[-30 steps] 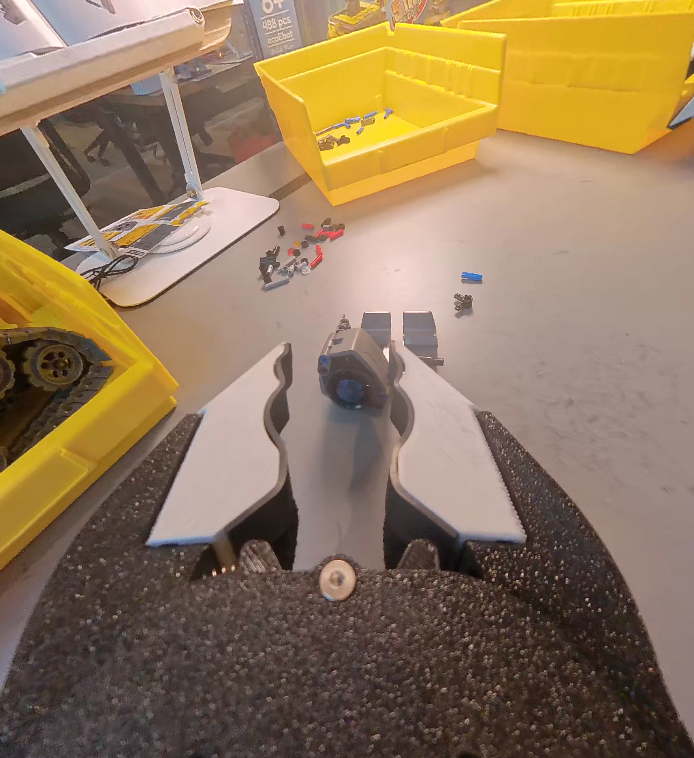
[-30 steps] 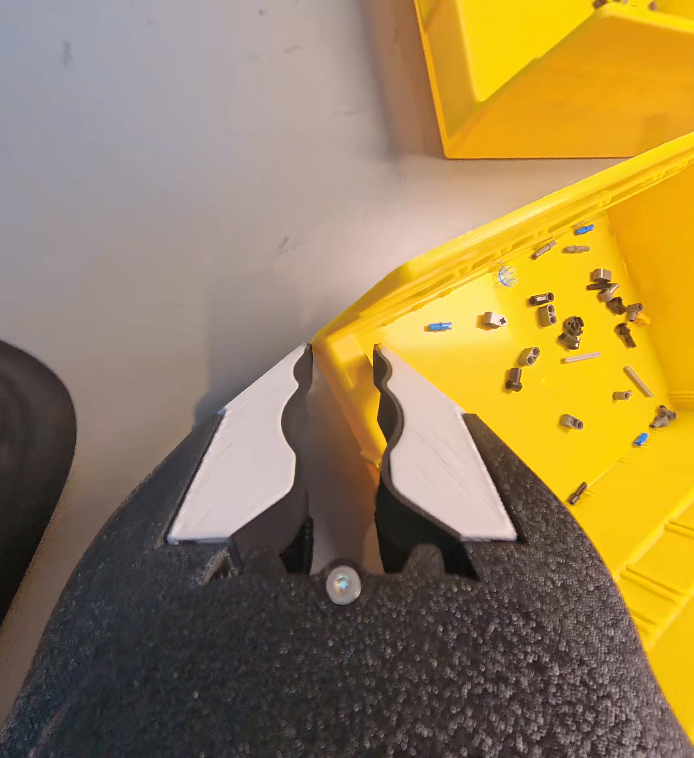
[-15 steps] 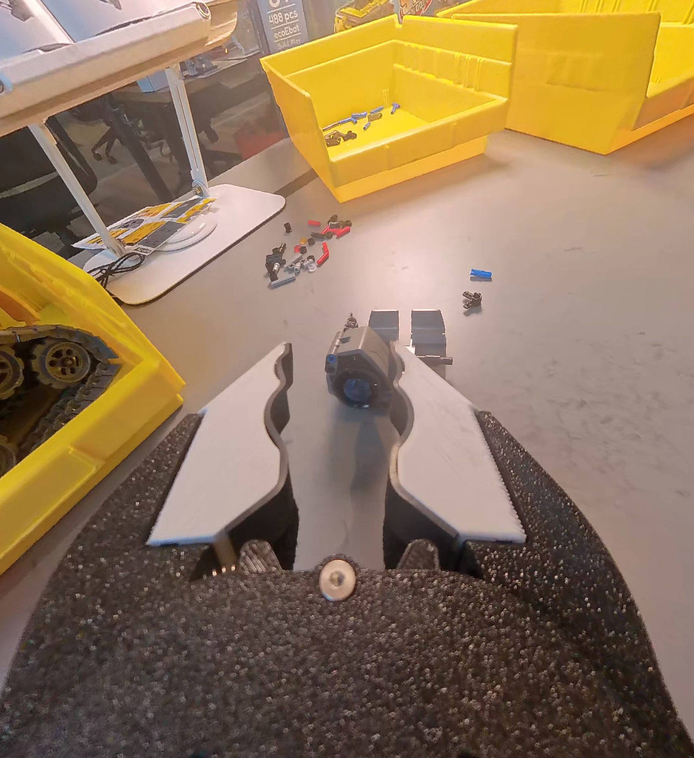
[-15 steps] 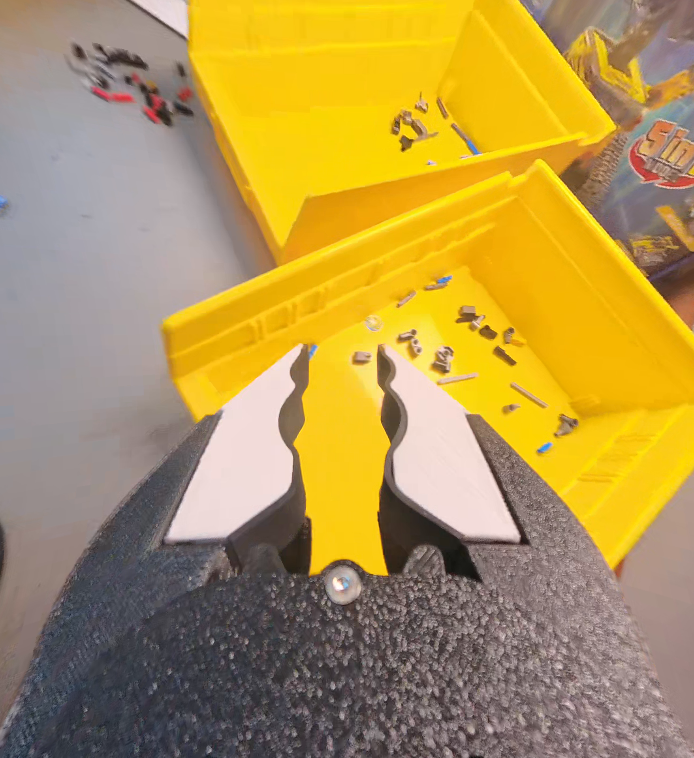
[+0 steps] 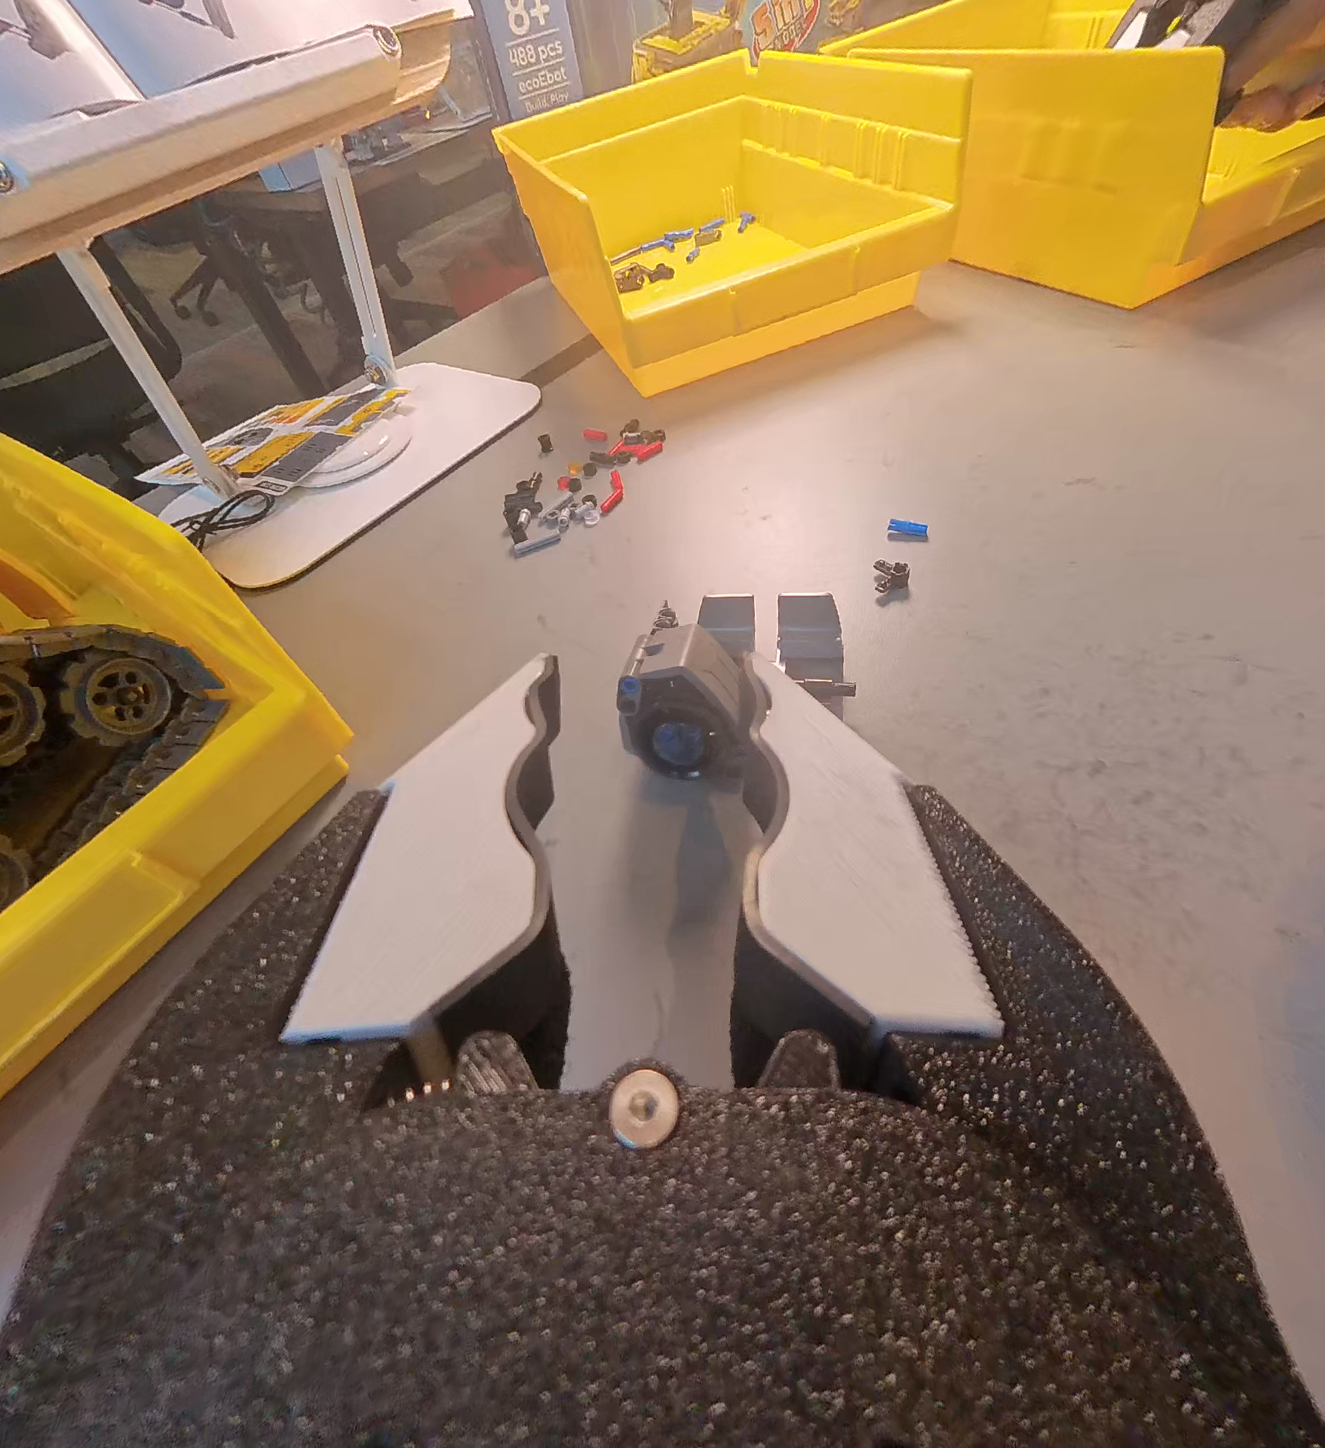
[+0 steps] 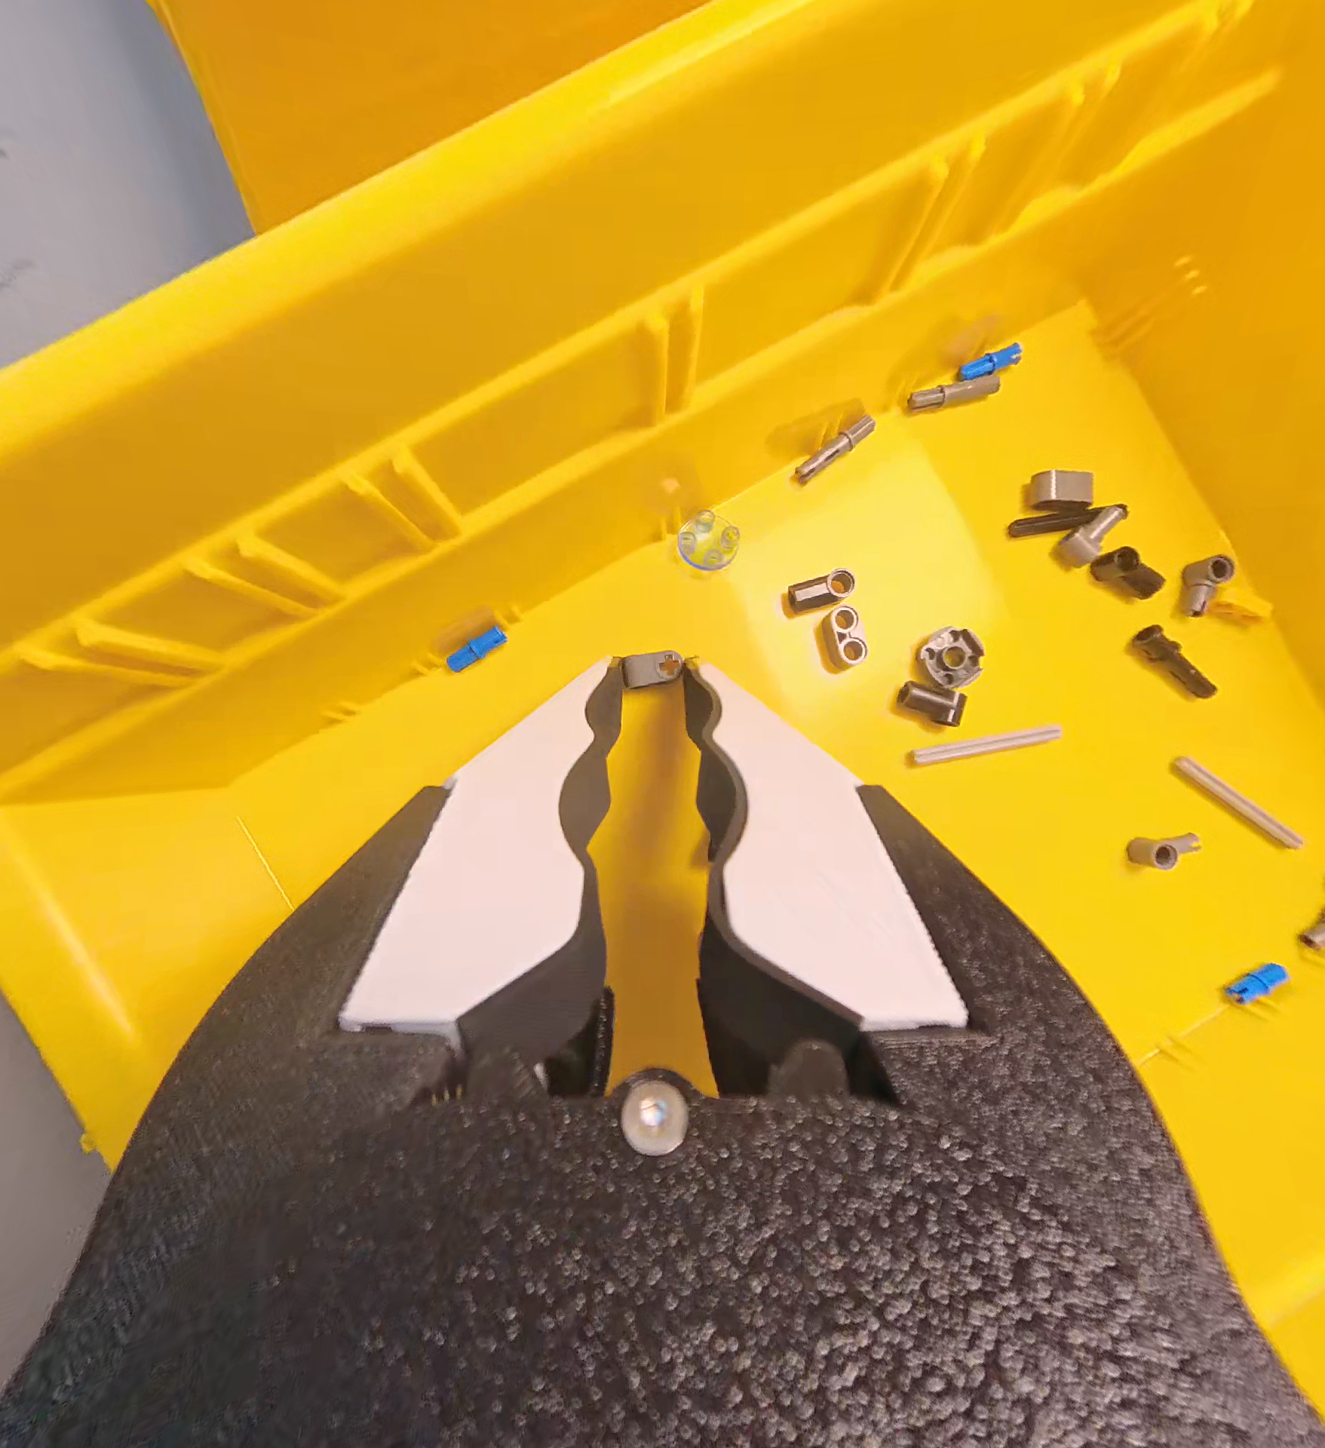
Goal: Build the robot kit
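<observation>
Now, left gripper (image 5: 651,674) sits low over the grey desk (image 5: 1074,783), its jaws spread wide; a grey motor block (image 5: 678,705) w/ a blue round face lies between the tips, right up against the right finger (image 5: 823,830), clear gap to the left one; can't tell if it's actually touching. Two dark track segments (image 5: 769,635) lie just behind the block at 12 o'clock; a blue pin (image 5: 907,529) and a small black connector (image 5: 892,573) lie apart at 1 o'clock; a scatter of red, black and grey small parts (image 5: 581,486) at 11 o'clock; beyond that an open yellow bin (image 5: 729,313) holding a few blue and dark bits. At 9 o'clock another yellow bin (image 5: 173,830) holds a tracked wheel assembly (image 5: 56,729); a white stand base (image 5: 377,486) w/ a printed sheet on it sits at 10 o'clock.

Right gripper (image 6: 653,666) is down inside a yellow bin (image 6: 487,329), jaws nearly together and pinching a small grey connector piece (image 6: 651,670) at the very tips, near the bin's ribbed wall. A blue pin (image 6: 475,648) lies just at 10 o'clock of the tips; a clear round stud plate (image 6: 708,539) at 12; grey and black connectors, incl. a round grey hub (image 6: 950,657), at 2 o'clock; two pale axles (image 6: 986,743) at 3 o'clock.
</observation>
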Action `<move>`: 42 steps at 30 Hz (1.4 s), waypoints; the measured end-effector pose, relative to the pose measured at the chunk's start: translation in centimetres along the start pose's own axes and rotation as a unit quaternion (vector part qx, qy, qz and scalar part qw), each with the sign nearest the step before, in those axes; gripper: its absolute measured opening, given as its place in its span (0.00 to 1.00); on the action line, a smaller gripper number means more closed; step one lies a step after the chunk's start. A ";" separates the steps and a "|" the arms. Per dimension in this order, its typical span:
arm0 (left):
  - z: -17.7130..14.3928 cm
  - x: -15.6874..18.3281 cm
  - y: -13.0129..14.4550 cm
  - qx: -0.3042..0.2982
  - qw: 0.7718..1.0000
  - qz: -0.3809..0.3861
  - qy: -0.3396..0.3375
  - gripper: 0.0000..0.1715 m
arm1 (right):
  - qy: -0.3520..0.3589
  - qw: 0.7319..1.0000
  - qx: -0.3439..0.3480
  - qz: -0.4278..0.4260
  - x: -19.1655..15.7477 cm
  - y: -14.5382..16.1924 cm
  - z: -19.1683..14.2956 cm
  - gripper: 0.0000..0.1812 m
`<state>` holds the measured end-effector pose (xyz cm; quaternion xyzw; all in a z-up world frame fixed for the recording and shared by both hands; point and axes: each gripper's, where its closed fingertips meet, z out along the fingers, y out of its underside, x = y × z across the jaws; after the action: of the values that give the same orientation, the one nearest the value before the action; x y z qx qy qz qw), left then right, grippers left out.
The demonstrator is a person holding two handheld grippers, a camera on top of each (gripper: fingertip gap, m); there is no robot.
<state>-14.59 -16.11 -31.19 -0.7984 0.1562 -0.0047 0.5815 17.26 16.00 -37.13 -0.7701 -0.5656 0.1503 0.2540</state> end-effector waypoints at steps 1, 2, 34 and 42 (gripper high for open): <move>0.0 0.0 0.0 0.001 1.000 0.000 0.001 0.26 | -0.004 1.000 -0.001 0.005 0.0 0.1 0.0 0.08; 0.0 0.0 0.0 0.002 1.000 -0.001 0.001 0.26 | -0.003 1.000 -0.002 0.006 0.1 0.1 -0.1 0.08; -1.5 -0.7 -0.6 0.022 0.996 -0.082 0.020 0.27 | -0.209 0.937 0.080 -0.267 -33.0 -11.1 5.4 0.08; -1.4 -0.6 -0.5 0.022 0.996 -0.082 0.021 0.28 | -0.197 0.941 0.152 -0.230 -31.8 -13.7 3.1 0.16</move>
<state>-15.34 -17.12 -30.11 -0.7953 0.1025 -0.0721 0.5931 -5.26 -10.26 -33.81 -0.5259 -0.7365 0.3205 0.2798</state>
